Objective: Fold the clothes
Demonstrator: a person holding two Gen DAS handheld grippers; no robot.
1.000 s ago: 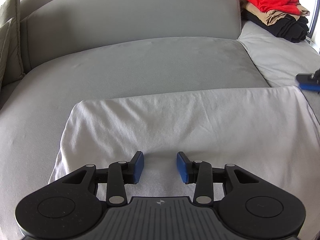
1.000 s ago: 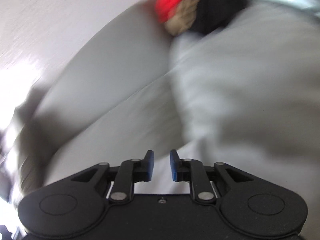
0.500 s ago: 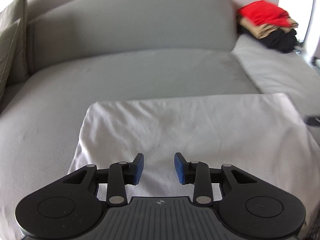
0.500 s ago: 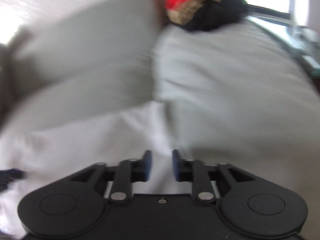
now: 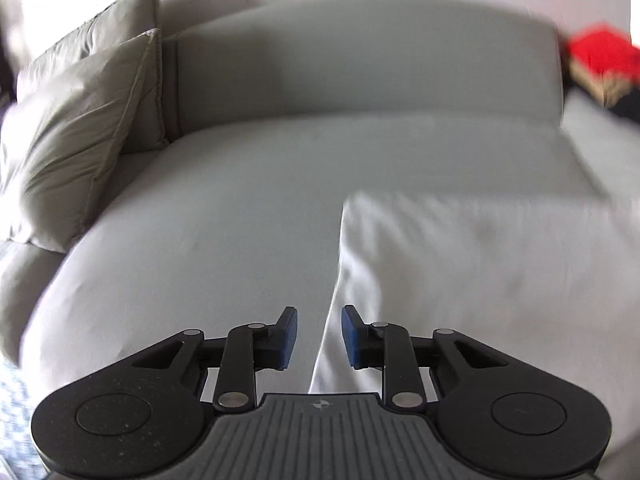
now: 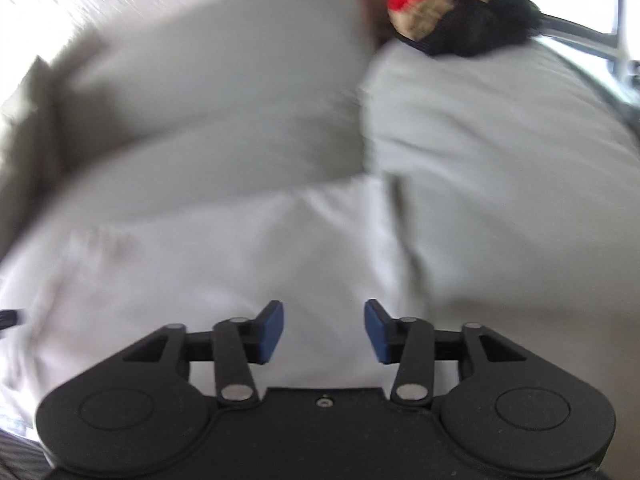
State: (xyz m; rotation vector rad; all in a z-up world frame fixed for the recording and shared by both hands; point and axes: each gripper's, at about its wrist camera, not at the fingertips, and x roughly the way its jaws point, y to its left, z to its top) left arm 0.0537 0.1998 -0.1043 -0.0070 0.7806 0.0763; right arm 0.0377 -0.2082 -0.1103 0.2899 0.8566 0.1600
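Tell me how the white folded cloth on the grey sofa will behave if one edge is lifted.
The white folded cloth shows soft wrinkles and follows the curve of the grey sofa cushion, so it is probably floppy and would sag. It looks thin, so likely light. Its layers may slide apart if lifted at one edge.

lying flat on sofa seat point(image 5: 240, 208): cloth point(image 5: 480, 264) | leaning at seat's left end: two pillows point(image 5: 76, 120) | sitting far right, behind cloth: stack of folded clothes point(image 6: 452, 4)

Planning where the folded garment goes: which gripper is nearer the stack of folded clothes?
Right. The right gripper hovers over the white garment's right end, on the stack's side. The left gripper hangs at the garment's far left edge, near the pillows.
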